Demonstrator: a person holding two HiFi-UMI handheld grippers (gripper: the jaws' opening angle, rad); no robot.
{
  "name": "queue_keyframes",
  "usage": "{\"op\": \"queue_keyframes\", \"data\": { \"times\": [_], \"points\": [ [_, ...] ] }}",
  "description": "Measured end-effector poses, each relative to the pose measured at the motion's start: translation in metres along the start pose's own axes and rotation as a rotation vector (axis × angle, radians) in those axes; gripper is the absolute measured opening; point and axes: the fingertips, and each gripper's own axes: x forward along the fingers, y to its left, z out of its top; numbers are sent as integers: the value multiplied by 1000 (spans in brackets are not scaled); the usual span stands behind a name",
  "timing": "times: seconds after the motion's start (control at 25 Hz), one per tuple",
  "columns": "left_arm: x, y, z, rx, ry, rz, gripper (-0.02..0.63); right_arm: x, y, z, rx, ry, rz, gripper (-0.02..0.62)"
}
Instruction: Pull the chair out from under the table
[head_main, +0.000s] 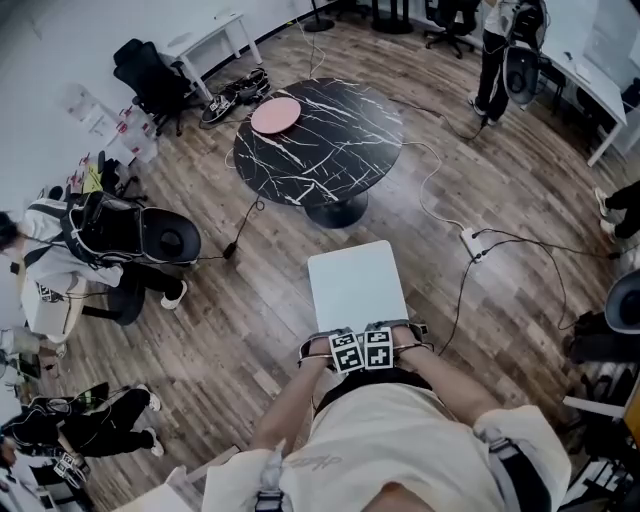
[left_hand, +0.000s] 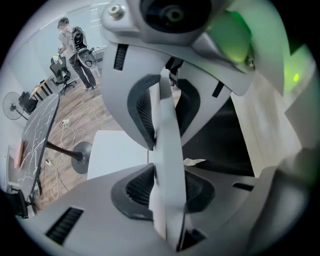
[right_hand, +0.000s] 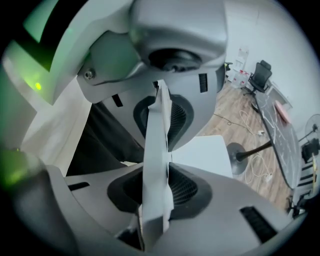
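Observation:
The white chair (head_main: 355, 285) stands on the wood floor, its seat apart from the round black marble table (head_main: 318, 140). At the chair's near edge, my left gripper (head_main: 318, 350) and right gripper (head_main: 410, 338) sit side by side on the backrest's top rim. In the left gripper view the thin white backrest (left_hand: 167, 150) runs between the ribbed pads (left_hand: 142, 107), and my left gripper (left_hand: 162, 150) is shut on it. The right gripper view shows the same panel (right_hand: 156, 150) clamped in my right gripper (right_hand: 157, 155). My torso hides the chair's legs.
A pink disc (head_main: 275, 115) lies on the table. A power strip (head_main: 472, 243) and cables trail over the floor right of the chair. People sit at the left (head_main: 90, 250); another stands at the back right (head_main: 495, 50). A black office chair (head_main: 150, 75) is far left.

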Motion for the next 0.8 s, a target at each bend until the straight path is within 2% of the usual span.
{"op": "queue_keyframes", "data": {
  "times": [0.28,0.4,0.48,0.6,0.72,0.8],
  "points": [
    [-32,-4,9,-15,-36,48,97,-32,3,-1,59,-44,-19,107],
    [-51,-4,10,-53,-74,75,97,-52,2,3,82,-80,-36,97],
    [-67,1,11,-99,-116,103,95,-69,-4,8,112,-121,-54,86],
    [-94,23,14,-206,-213,195,80,-93,-16,13,169,-192,-99,78],
    [-123,47,17,-327,-333,292,43,-118,-29,17,272,-282,-159,26],
    [-144,60,19,-378,-398,356,34,-135,-40,20,344,-356,-206,8]
  ]
}}
